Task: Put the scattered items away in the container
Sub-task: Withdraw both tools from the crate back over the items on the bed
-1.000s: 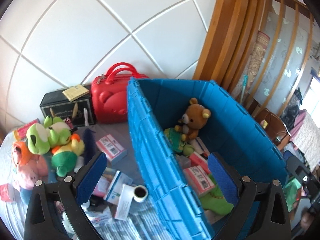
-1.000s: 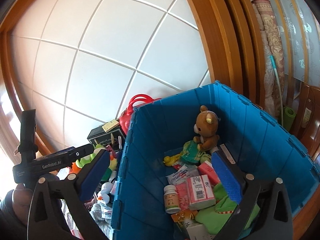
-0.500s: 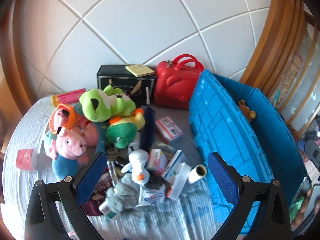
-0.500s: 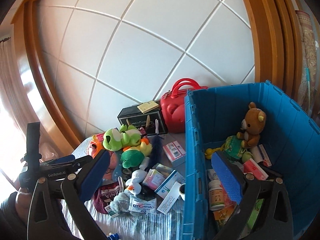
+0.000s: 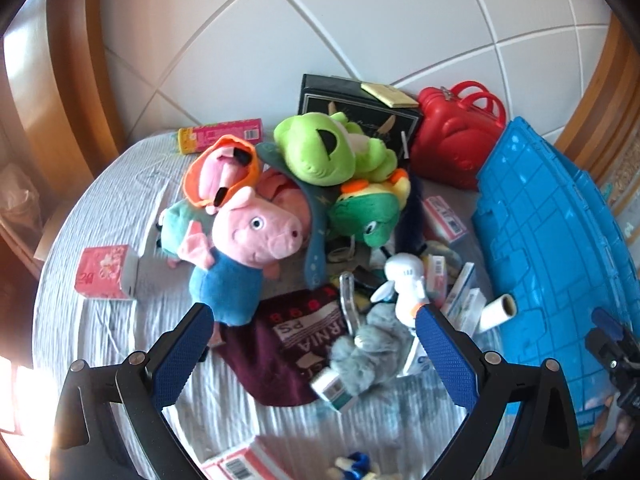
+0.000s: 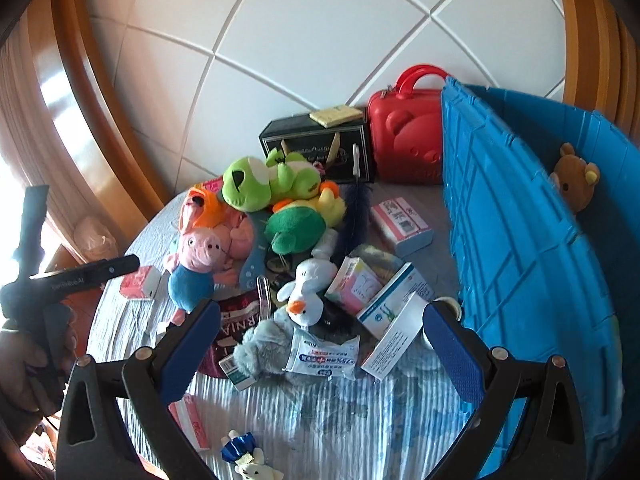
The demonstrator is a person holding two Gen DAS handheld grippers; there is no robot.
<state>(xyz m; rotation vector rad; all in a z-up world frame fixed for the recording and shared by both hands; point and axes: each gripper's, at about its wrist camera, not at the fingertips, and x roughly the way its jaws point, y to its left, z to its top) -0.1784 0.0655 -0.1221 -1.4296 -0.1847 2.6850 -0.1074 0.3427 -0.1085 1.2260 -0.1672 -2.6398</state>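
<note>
Well, both tongs hover spread and empty over the toy heap.

The left gripper point(image 5: 308, 344) and right gripper point(image 6: 320, 340) could snag the maroon cloth point(image 5: 280, 356) under the grey plush point(image 5: 368, 352). The blue crate point(image 6: 520, 240) sits at three o'clock; a second ago both cameras looked into it, and now they face the pile.

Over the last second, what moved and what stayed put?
Both grippers swung left, away from the blue crate and over the pile on the table: the left gripper now faces the pig plush, the right gripper the white duck plush. Both stayed open and empty. The items themselves look unmoved.
</note>
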